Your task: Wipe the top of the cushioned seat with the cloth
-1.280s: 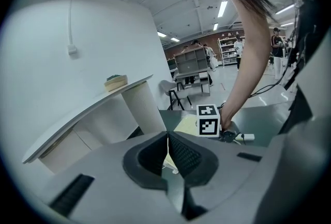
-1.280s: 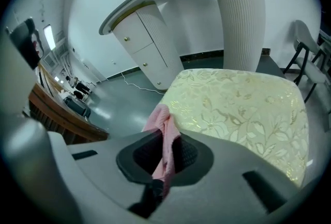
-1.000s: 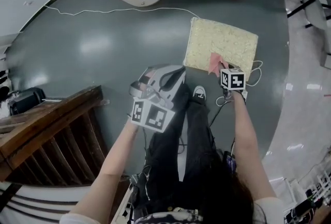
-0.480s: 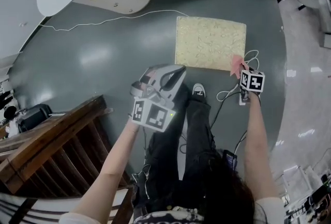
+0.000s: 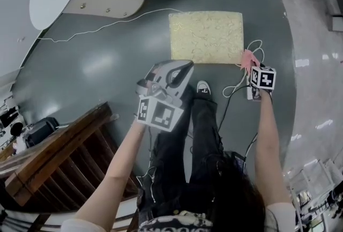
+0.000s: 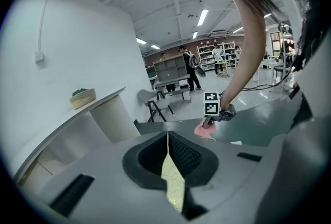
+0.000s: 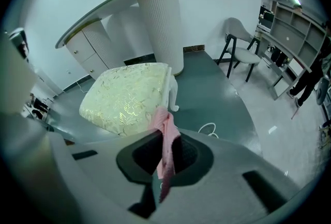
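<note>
Head view: a pale yellow brocade cushioned seat (image 5: 206,37) stands on the glossy dark-green floor (image 5: 96,65). A pink cloth (image 5: 248,58) hangs just beside the seat's right corner.

Left gripper view: the left gripper (image 6: 167,140) has its jaws together, empty.

Right gripper view: the right gripper (image 7: 164,153) pinches the cloth, hiding the seat's near edge.

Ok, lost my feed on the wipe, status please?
Left claw shut, empty, held back. Right claw shut on pink cloth, past the cushioned seat's corner, not on top. Nothing lying on the seat.
</note>
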The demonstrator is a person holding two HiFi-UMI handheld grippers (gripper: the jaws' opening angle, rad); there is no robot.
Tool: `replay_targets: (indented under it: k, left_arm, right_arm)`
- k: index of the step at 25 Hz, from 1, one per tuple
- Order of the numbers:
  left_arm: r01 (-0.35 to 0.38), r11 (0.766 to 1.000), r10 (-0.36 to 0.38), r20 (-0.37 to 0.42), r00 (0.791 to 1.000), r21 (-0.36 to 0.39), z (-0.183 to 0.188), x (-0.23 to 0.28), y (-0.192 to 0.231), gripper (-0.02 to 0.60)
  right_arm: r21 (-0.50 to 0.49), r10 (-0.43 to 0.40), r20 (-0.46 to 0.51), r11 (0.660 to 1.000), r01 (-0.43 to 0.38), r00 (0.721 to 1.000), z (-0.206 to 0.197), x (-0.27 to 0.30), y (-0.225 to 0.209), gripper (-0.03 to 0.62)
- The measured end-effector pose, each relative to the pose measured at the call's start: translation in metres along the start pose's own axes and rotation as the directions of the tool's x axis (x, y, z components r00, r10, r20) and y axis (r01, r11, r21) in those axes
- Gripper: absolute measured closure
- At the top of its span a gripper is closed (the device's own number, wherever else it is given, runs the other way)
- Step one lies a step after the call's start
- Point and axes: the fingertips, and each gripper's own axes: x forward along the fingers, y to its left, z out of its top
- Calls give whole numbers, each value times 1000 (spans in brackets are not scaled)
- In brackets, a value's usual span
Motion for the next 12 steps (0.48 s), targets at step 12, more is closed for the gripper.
replay_targets:
  k: [12]
  left_arm:
    - [-9, 1000, 9, 40, 999, -4, 60, -13, -16, 575]
  right_arm:
    - [-86, 140, 197, 988, -125, 970, 39, -126, 52, 583]
